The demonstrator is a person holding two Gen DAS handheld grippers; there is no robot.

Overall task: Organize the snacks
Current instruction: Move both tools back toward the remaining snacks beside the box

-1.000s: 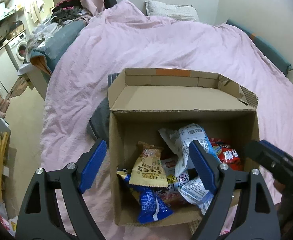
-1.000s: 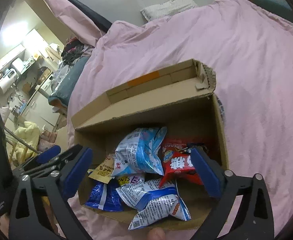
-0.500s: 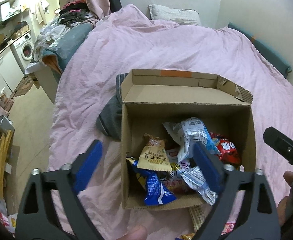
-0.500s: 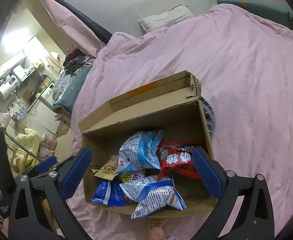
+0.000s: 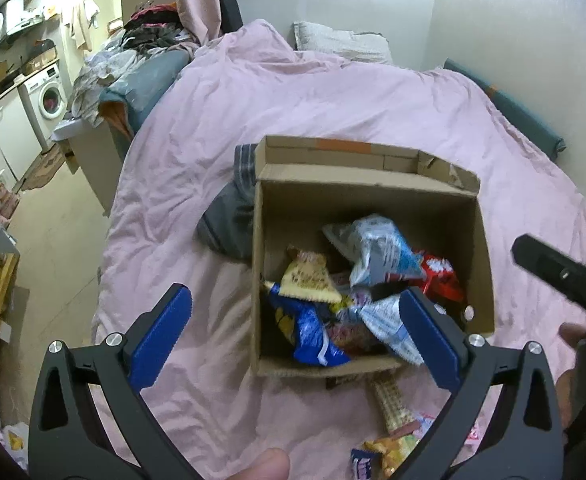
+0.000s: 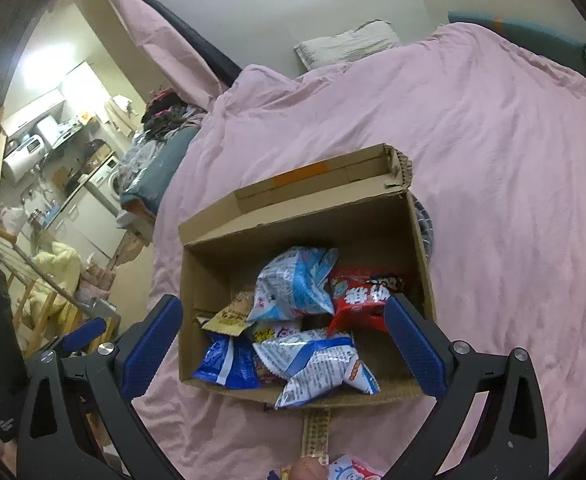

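An open cardboard box [image 5: 481, 264] sits on the pink bed and holds several snack packets. Among them are a white-and-blue bag [image 5: 377, 252], a red packet [image 5: 439, 276], a yellow packet [image 5: 309, 280] and a blue packet [image 5: 309, 332]. My left gripper [image 5: 293, 294] hovers above the box's near left corner, its jaws opening wide and holding nothing. Just short of the box's near edge [image 6: 213, 264], my right gripper [image 6: 283, 304] is open and empty. A wafer bar [image 5: 389, 400] and a few loose packets [image 5: 385, 452] lie on the duvet in front of the box.
The pink duvet [image 5: 333, 100] covers the bed, with a pillow [image 5: 341, 40] at the far wall. A grey garment [image 5: 229, 220] lies against the box's left side. The bed's left edge drops to the floor [image 5: 53, 240], with a washing machine [image 5: 45, 96] beyond.
Both grippers have drawn back and up from the box, which now looks smaller. The left jaws have spread wider. Loose snacks in front of the box have come into view.
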